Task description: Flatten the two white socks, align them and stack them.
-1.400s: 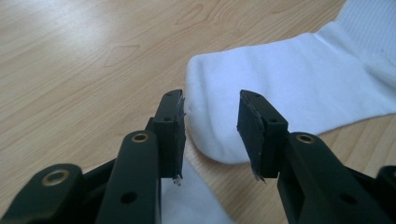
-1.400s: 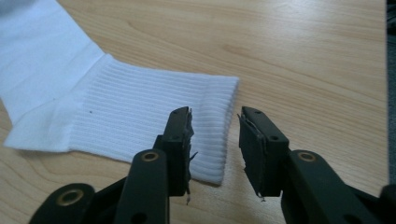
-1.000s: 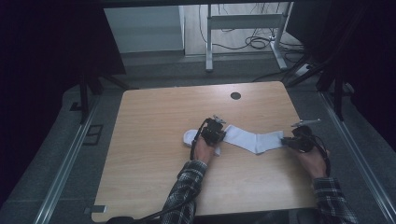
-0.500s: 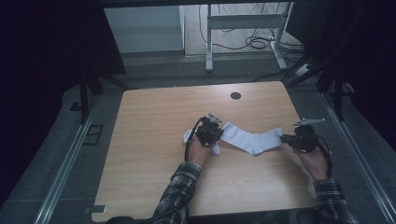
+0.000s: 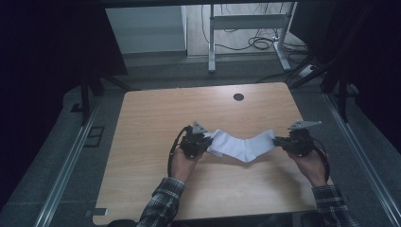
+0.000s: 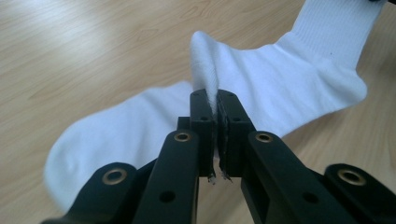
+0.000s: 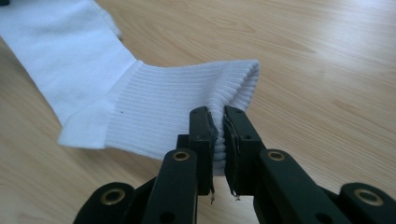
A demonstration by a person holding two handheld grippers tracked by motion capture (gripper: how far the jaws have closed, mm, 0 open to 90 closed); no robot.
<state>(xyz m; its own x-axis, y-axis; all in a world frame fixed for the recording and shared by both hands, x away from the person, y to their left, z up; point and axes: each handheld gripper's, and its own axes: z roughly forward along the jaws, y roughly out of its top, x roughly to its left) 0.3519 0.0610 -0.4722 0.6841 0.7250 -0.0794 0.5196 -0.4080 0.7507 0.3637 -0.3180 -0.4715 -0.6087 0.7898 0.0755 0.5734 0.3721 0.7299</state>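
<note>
While each hand-held gripper pinches only a thin fold of the white sock [image 5: 243,145], the cloth could slip free if the two pull apart too hard. The left hand-held gripper [image 6: 214,103] is clamped tight on a ridge of fabric near the toe; the right hand-held gripper [image 7: 216,122] is closed on the ribbed cuff. The sock sags between them over the bench [image 5: 151,123], bent at the heel, clean and soft.

I am counting one white sock [image 5: 242,144] lying on one wooden table [image 5: 156,123]. I am working two grippers, the left gripper [image 5: 206,140] and the right gripper [image 5: 276,141], with one round hole [image 5: 239,97] showing in the tabletop.
</note>
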